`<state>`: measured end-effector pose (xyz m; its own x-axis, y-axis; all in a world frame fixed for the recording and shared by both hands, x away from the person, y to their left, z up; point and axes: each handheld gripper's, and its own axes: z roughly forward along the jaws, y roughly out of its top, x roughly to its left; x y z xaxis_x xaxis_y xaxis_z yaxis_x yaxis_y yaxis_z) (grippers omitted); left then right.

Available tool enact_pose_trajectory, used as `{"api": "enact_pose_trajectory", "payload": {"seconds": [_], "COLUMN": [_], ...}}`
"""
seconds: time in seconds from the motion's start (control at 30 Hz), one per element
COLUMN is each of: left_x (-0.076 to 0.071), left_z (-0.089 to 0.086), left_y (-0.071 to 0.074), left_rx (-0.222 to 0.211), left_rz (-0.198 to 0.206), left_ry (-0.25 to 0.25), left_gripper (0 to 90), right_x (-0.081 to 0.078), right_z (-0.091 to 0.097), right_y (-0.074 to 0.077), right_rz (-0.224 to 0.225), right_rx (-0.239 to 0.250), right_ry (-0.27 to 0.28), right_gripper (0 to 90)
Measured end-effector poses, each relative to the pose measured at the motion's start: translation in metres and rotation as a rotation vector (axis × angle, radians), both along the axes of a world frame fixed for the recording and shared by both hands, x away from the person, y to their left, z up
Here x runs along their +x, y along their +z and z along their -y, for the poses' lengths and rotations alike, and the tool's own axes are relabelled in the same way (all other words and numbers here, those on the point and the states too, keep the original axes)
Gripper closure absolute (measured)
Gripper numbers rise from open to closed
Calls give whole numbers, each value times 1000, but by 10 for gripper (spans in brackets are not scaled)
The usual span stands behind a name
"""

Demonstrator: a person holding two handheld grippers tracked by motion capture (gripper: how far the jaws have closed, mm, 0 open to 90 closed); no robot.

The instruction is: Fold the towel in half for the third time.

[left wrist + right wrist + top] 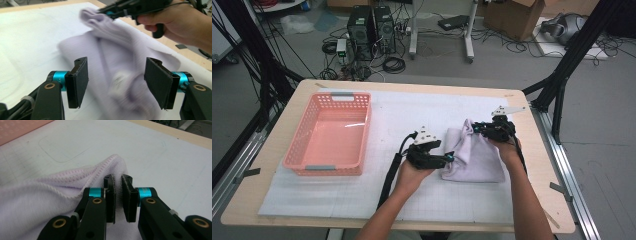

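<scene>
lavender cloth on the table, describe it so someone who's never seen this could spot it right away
On the wooden table lies a white grid mat, with a pink plastic basket at its left. The lavender cloth lies folded at the mat's right, between the two grippers. It is the only soft fabric there, and the right gripper pinches its hemmed far corner.

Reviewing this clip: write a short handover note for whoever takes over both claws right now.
Left claw: open, jaws apart with the cloth lying between them, no grip.
Right claw: shut on a bunched edge of the cloth, raised at the far corner.
The cloth lies partly folded on the white mat, right of the pink basket, which holds nothing.
Done: cloth folded over.
Left: probably finish folding, then put it in the basket.
</scene>
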<state>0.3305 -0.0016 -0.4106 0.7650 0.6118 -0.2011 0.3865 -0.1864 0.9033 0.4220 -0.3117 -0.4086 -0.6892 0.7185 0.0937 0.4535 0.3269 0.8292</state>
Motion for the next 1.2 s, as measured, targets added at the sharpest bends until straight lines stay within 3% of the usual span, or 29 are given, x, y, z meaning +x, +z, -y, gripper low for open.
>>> {"api": "enact_pose_trajectory", "payload": {"seconds": [0.07,0.2,0.27,0.43,0.57,0.73,0.87,0.97,1.1,1.17,1.2], "left_x": [0,1,0,-2,-1,-4,-5,-5,-7,-7,-8], "left_z": [-10,-26,-33,-48,-58,-66,-68,-69,-71,-71,-71], "left_y": [-3,-7,-8,-11,-15,-16,-15,-14,-13,-13,-13], "left_rx": [18,39,25,5,5,-10,-16,-12,-17,-20,-20], "left_rz": [16,-2,6,0,-39,-15,-4,7,14,13,13], "left_ry": [9,32,48,74,63,67,51,48,50,47,47], "left_gripper": [352,352,352,329,280,219,222,233,235,237,237], "right_x": [-1,-3,-5,-13,-30,-59,-85,-101,-112,-112,-112], "right_z": [5,13,15,26,38,52,51,44,32,24,22], "right_y": [0,-1,-2,-3,7,16,11,4,-9,-14,-16], "right_rz": [-4,-2,-7,-43,-12,5,-19,-22,-48,-94,-112], "right_rx": [-2,-8,-23,-23,-33,-34,-11,-9,31,4,-8], "right_ry": [-8,-30,-44,-107,-137,-195,-163,-145,-119,-95,-78], "right_gripper": [829,825,811,614,594,567,530,442,360,389,500]}}
